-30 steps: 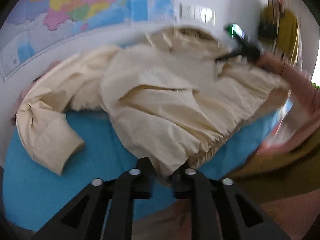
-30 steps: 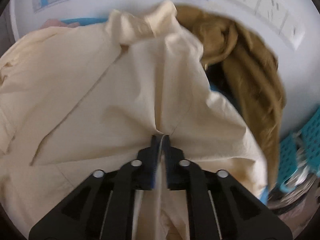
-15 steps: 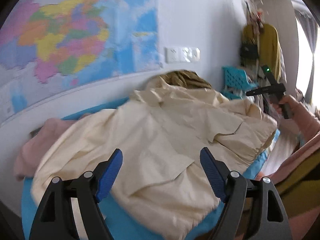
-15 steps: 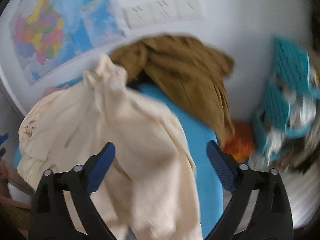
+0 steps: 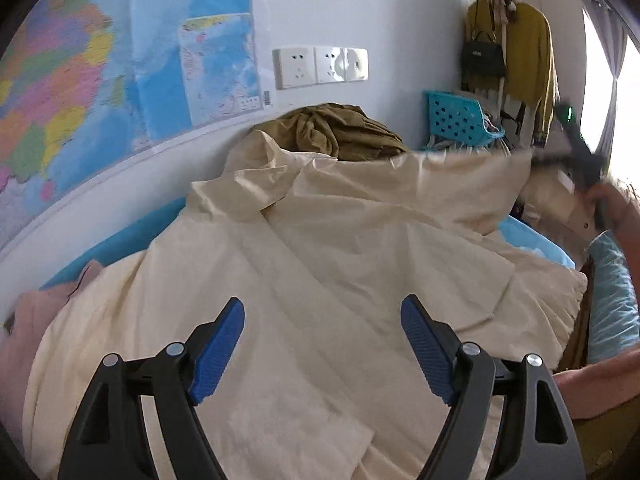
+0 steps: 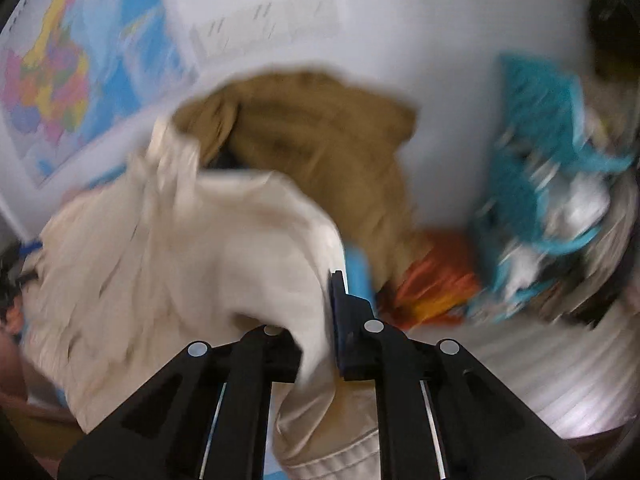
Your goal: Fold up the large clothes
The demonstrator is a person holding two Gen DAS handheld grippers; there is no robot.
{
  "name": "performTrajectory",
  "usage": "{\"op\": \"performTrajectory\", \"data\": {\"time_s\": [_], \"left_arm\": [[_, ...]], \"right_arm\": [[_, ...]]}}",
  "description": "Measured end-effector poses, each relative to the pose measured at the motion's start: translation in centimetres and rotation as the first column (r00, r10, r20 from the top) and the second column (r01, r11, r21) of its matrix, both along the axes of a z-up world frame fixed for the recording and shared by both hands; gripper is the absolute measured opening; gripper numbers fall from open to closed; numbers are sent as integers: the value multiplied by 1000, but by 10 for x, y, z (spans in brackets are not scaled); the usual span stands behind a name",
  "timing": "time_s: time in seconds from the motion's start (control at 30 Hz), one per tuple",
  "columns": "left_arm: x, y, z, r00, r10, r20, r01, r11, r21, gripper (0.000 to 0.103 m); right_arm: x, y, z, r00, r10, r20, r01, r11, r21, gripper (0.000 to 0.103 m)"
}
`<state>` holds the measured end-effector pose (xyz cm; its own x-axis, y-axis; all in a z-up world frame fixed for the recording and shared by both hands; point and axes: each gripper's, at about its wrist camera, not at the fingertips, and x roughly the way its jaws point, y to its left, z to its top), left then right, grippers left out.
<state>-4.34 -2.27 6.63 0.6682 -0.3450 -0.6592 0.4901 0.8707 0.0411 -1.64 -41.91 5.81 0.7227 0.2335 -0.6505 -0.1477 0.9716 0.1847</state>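
A large cream jacket (image 5: 320,280) lies spread over the blue table top (image 5: 120,240). My left gripper (image 5: 322,344) is open and empty, just above the jacket's near part. My right gripper (image 6: 324,320) is shut on a fold of the cream jacket (image 6: 180,260) and lifts it at the right side. In the left wrist view the right gripper (image 5: 576,160) shows blurred at the far right, with the jacket's sleeve end pulled up toward it.
An olive-brown garment (image 5: 332,132) is heaped by the wall behind the jacket. A pink garment (image 5: 28,320) lies at the left. A teal basket (image 5: 460,120) stands at the right, orange cloth (image 6: 432,288) near it. Wall map (image 5: 100,72) and sockets (image 5: 320,64) behind.
One second ago both grippers were shut on the jacket. Half a second ago both were open. Now the right gripper has shut on a jacket fold and lifts it; the left stays open.
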Motion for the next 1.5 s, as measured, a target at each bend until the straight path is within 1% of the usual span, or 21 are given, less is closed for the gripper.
{"op": "performTrajectory", "data": {"time_s": [0.1,0.17,0.3,0.37,0.47,0.53,0.57,0.6,0.7,0.8,0.87,0.93,0.97,1.03,1.13,1.2,1.23,1.3,1.43,1.47,1.5], "left_arm": [[14,-10,-5,1000,-19,-20,19,1000,5,78],[21,-15,-8,999,-23,-37,23,1000,10,78],[35,-18,-13,996,-39,-75,38,999,-24,78],[40,-16,-13,996,-38,-86,35,998,-44,78],[46,-10,-12,995,-26,-93,20,998,-66,78],[49,-3,-12,995,-10,-99,1,996,-91,78],[50,2,-12,994,0,-109,-11,994,-106,78],[52,7,-13,993,10,-116,-24,993,-118,78],[55,21,-16,990,46,-133,-65,988,-137,78],[51,34,-18,988,65,-141,-87,985,-152,78],[48,40,-19,987,74,-143,-96,983,-157,78],[47,44,-20,987,74,-146,-97,982,-163,78],[48,45,-20,987,73,-145,-97,981,-166,78],[47,45,-20,988,65,-140,-90,980,-179,78],[48,40,-20,989,55,-134,-79,981,-175,78],[46,33,-18,992,34,-121,-54,984,-167,78],[45,30,-17,993,23,-119,-43,985,-170,78],[42,24,-13,994,-3,-108,-16,984,-176,78],[36,7,-5,994,-59,-94,41,982,-183,78],[34,-2,-3,993,-85,-87,67,979,-190,79],[34,-10,-1,989,-115,-89,95,974,-204,79]], "right_arm": [[3,-5,39,994,-75,82,82,993,-86,10],[3,12,53,994,-29,101,40,994,-105,10],[-9,90,75,982,125,139,-78,950,-302,12],[-22,136,84,960,224,167,-138,901,-412,18],[-35,193,93,918,360,164,-242,841,-484,29],[-39,237,92,872,478,105,-373,787,-491,51],[-39,257,88,857,510,75,-410,762,-501,77],[-39,271,84,847,530,49,-435,743,-508,85],[-45,312,76,794,607,-40,-522,645,-559,85],[-58,330,76,775,627,-77,-512,552,-659,85],[-71,334,83,776,627,-63,-456,490,-743,87],[-78,328,86,794,606,-42,-376,436,-818,96],[-79,325,89,799,599,-48,-375,434,-819,95],[-74,310,99,805,589,-65,-412,477,-776,95],[-80,295,110,838,546,-9,-330,493,-805,93],[-83,284,118,847,532,-11,-350,541,-765,95],[-84,279,118,857,515,-10,-335,542,-771,95],[-86,277,112,879,477,17,-257,503,-825,96],[-81,261,88,902,426,-73,-293,477,-829,97],[-80,258,83,904,419,-83,-297,476,-828,97],[-78,252,77,909,406,-90,-302,495,-815,97]]}}
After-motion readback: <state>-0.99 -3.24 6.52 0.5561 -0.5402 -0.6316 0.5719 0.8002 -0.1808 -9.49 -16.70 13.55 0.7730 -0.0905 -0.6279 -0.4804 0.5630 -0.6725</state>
